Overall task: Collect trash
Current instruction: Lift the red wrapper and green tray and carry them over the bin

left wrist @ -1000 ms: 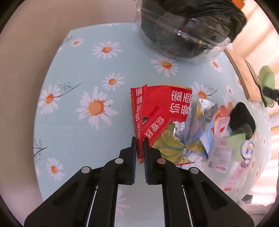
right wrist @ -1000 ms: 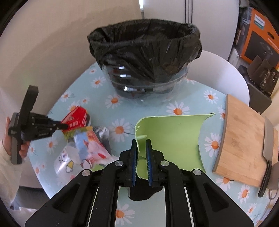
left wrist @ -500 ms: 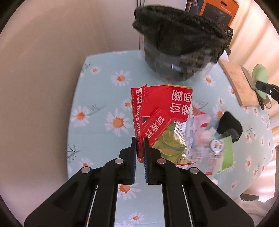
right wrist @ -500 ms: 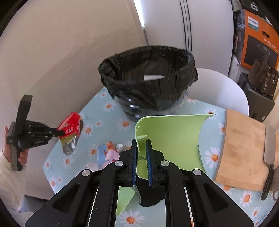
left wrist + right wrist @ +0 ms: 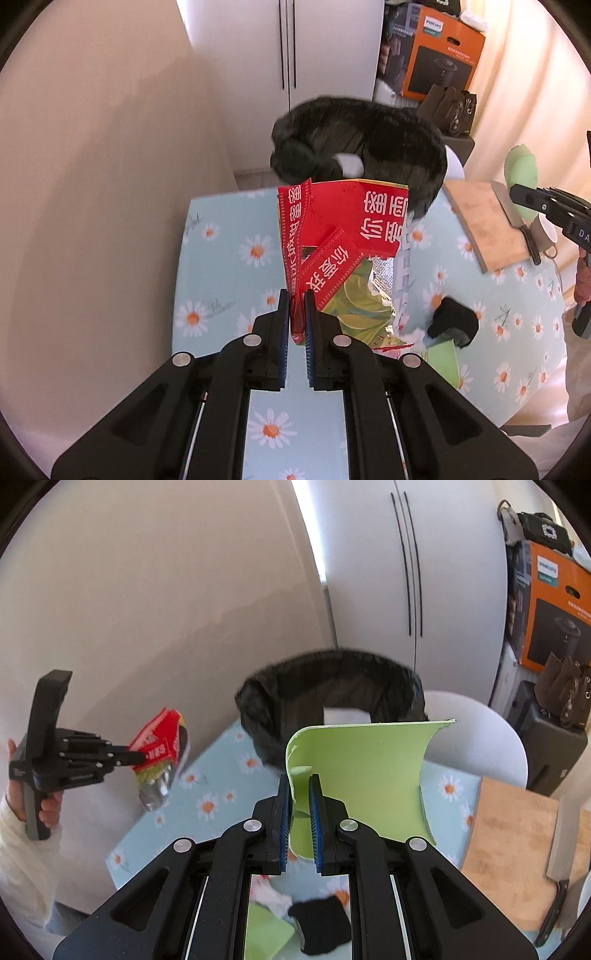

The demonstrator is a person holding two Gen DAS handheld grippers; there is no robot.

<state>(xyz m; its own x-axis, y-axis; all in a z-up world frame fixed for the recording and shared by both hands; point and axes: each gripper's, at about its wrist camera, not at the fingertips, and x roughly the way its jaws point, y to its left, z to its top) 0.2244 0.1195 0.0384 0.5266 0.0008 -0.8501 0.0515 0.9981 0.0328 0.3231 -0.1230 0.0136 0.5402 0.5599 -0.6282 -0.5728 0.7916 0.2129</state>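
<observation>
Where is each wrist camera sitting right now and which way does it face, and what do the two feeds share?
Left wrist: rides the left gripper, raised above the daisy tablecloth, facing the black-lined bin; its fingers pinch the red wrapper; the right gripper shows at the right edge.
Right wrist: rides the right gripper, also facing the bin; its fingers clamp the green sheet; the person's left hand shows far left.
Shared: bin, tablecloth, cutting board, orange box, black scrap.

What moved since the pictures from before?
Both grippers rose off the table toward the trash bin: the left gripper lifted the red wrapper, the right gripper lifted the green sheet. Both stayed shut; the black scrap stayed on the table.
</observation>
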